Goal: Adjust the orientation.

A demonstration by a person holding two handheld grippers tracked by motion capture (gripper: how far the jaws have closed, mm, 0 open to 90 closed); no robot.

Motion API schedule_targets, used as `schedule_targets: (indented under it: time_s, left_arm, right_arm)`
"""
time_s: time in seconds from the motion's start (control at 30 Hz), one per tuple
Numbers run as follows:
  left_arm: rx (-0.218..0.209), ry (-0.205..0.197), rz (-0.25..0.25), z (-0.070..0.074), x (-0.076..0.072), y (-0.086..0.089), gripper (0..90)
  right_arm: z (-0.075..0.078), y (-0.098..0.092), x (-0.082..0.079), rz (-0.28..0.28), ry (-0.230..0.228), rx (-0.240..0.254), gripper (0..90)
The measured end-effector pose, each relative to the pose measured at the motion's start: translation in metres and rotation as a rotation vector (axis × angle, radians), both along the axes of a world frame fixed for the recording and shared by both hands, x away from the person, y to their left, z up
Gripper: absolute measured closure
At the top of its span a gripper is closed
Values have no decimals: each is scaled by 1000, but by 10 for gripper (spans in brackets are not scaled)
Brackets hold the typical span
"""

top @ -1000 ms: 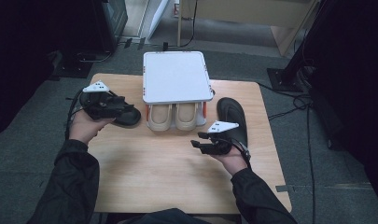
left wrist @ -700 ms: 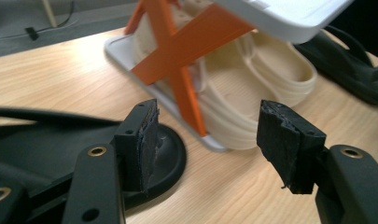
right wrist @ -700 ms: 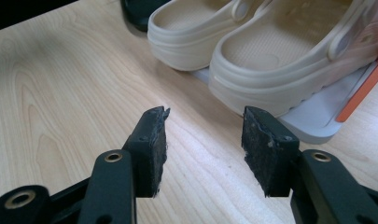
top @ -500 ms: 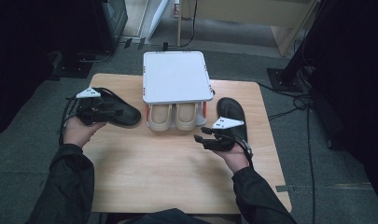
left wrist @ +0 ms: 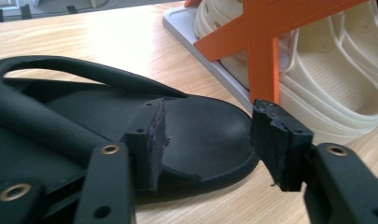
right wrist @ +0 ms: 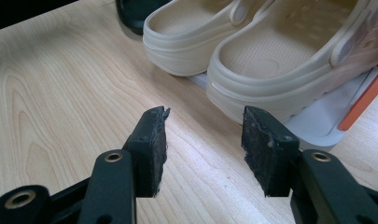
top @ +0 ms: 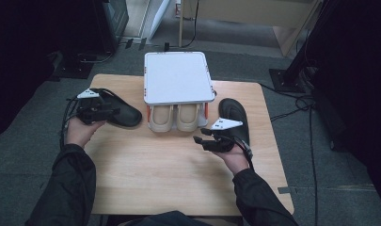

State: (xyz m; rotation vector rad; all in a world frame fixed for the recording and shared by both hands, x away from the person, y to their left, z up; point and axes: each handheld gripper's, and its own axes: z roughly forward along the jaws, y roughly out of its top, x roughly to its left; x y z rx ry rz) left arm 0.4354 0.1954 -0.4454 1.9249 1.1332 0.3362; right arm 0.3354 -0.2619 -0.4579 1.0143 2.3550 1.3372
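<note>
Where hand-held gripper (left wrist: 210, 144) straddles, black sandal (left wrist: 196, 135)

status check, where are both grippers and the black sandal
Left gripper closing around black sandal toe, not clamped. Right gripper open over bare table. Nothing blocking.

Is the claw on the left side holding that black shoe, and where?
Not yet. The left gripper, jaws just closing, straddles the black rubber sandal at its toe edge, one pad inside, the other outside and apart from it.
</note>
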Motion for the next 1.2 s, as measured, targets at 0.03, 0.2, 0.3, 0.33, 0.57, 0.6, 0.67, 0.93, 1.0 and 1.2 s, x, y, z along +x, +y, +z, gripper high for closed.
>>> schedule_targets:
  time_s: [0.03, 0.2, 0.3, 0.33, 0.57, 0.6, 0.67, 0.93, 1.0, 1.2]
  left_arm:
    - [3, 8, -2, -2, 1, -1, 480]
    - [33, 47, -14, -12, 6, -7, 514]
    - [38, 74, -18, -19, 9, -11, 515]
    - [38, 74, -18, -19, 9, -11, 515]
    - [40, 122, -10, -29, 14, -11, 508]
    - [31, 115, -9, -30, 13, -10, 513]
    - [19, 105, -4, -31, 12, -9, 516]
    - [43, 101, 10, -31, 2, 1, 518]
    - [34, 104, 21, -31, -2, 6, 513]
    - [12, 76, 50, -18, -14, 18, 502]
  right_arm:
    - [0, 0, 0, 1, 0, -1, 507]
    - [0, 1, 0, 2, -2, -5, 508]
    - [-1, 3, 0, 8, 0, -5, 510]
    - [-1, 3, 1, 9, -4, -6, 510]
    - [-2, 6, 0, 20, -2, -13, 510]
    - [-2, 6, 0, 20, 0, -11, 510]
    - [-2, 6, 0, 20, 1, -11, 510]
    - [0, 7, 2, 23, 1, 1, 510]
    - [0, 7, 4, 30, -3, 0, 510]
    - [2, 13, 8, 45, -1, 7, 510]
